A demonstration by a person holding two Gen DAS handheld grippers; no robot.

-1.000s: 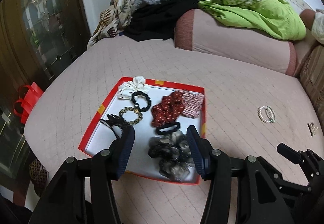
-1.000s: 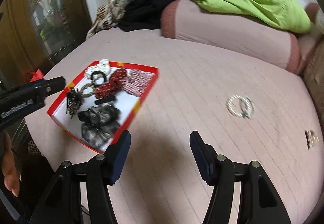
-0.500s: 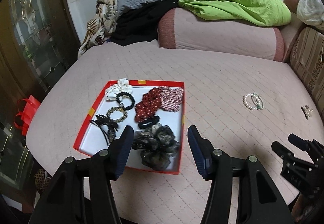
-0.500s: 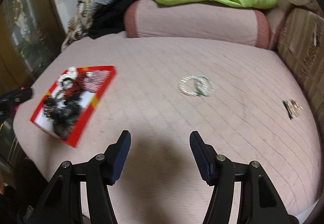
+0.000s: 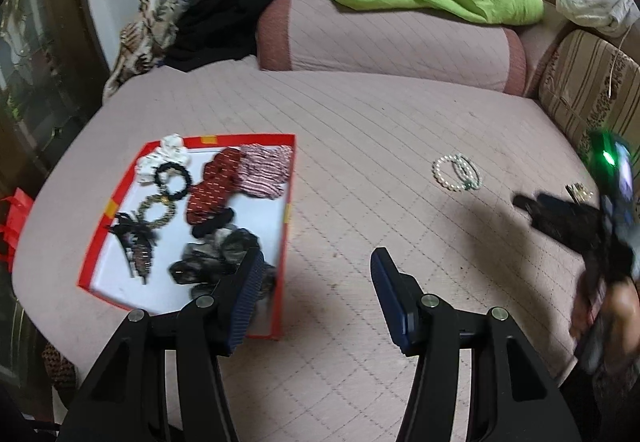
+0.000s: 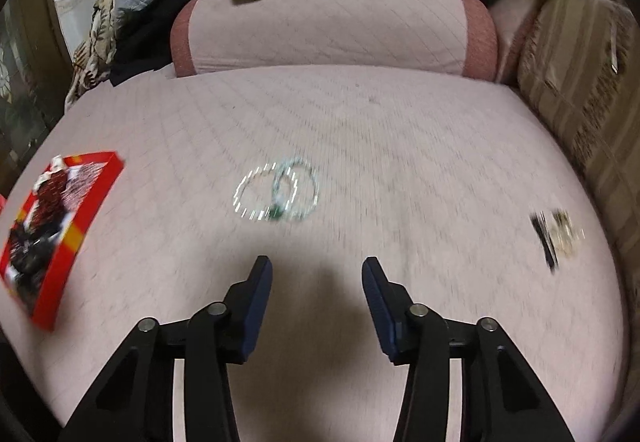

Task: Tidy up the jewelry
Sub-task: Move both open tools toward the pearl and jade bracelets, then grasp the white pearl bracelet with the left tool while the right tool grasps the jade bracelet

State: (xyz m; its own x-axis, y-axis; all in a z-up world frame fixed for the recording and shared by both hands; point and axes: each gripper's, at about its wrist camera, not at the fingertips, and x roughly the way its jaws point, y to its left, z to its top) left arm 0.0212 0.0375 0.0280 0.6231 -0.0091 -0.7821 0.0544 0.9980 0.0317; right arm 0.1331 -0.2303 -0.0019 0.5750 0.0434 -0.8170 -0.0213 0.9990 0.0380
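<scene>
**Bracelets lie straight ahead of the right tongs**

Nearest in the right wrist view, the right tongs [image 6: 317, 270] are narrowing with only bare pink cover between the pads; nothing is pinched. Just beyond their tips and a little to the left lie the bead bracelets [image 6: 276, 189], two overlapping rings flat on the quilted bed cover [image 6: 400, 146]. Together the pair spreads side to side across the line of the tongs, so I judge that pads lowered as they stand would straddle one ring's rim. Further right, well apart, sits a small gold clip [image 6: 558, 232].

The left tongs [image 5: 316, 274] are spread and empty, hovering at the red tray [image 5: 289, 202] edge, the left pad over the dark scrunchie [image 5: 216, 258] inside. From there the bracelets [image 5: 457, 172] are far off to the right, so the right hand [image 5: 612, 306] is plainly the nearer for the pickup.
</scene>
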